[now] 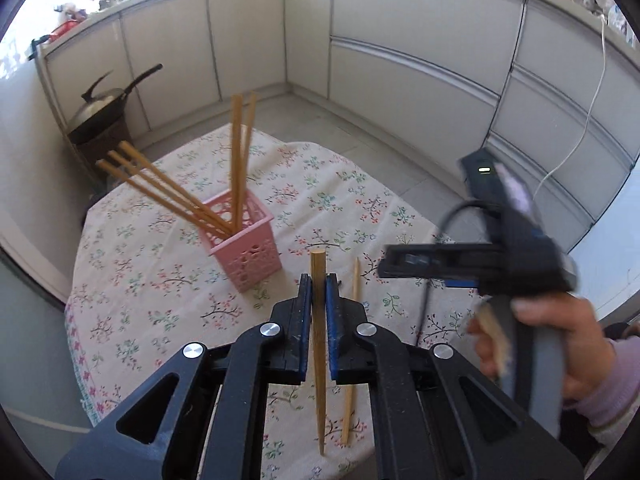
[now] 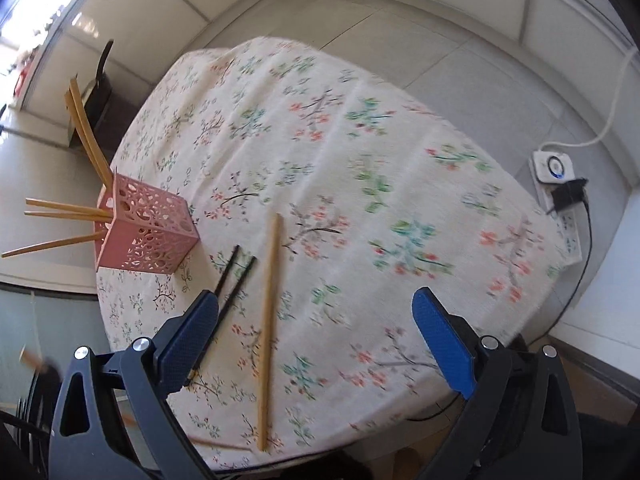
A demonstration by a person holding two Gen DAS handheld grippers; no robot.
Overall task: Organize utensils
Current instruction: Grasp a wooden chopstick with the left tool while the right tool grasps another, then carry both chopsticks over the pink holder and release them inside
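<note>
Left gripper [image 1: 319, 280] is clamped on a tapered bamboo chopstick [image 1: 319, 344], held just beside the pink holder [image 1: 246, 246]. Holder: perforated square plastic, five chopsticks leaning inside. Right gripper [image 2: 316, 320] gapes wide, gripping nothing. Another chopstick [image 2: 268, 332] lies on the floral tablecloth [image 2: 360, 140] near the holder. No legible writing.

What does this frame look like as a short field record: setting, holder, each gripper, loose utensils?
setting: table with floral tablecloth, kitchen cabinets behind
holder: pink basket upright on the cloth, five wooden chopsticks standing in it
left gripper: shut on a held wooden chopstick, near the basket
right gripper: open, holding nothing, above the cloth
loose on cloth: one wooden chopstick; two black chopsticks beside it, partly hidden by a right gripper finger
</note>
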